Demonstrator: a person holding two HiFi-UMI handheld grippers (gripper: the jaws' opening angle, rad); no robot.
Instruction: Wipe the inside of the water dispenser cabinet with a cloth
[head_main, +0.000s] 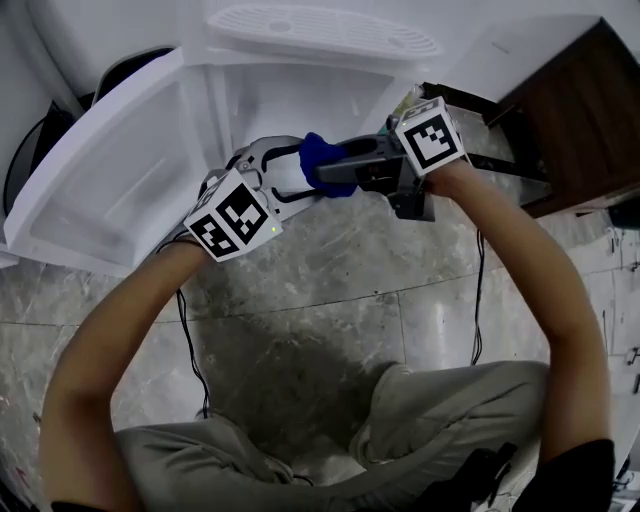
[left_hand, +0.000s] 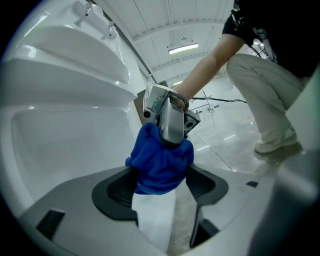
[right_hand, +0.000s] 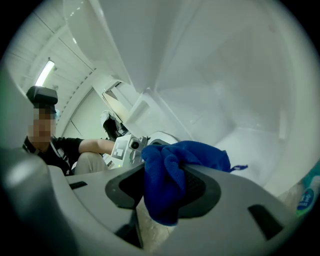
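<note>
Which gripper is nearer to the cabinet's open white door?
Left. The left gripper sits beside the door, on its side of the blue cloth; the right gripper grips that cloth from the far side, farther from the door.

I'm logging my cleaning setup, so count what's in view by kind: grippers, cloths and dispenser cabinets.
Grippers: 2 (left gripper, right gripper)
Blue cloth: 1
Water dispenser cabinet: 1
Total: 4

Our left gripper (left_hand: 161, 186) holds its jaws wide apart. Our right gripper (right_hand: 165, 189), facing it, clamps the cloth (right_hand: 167, 162).
</note>
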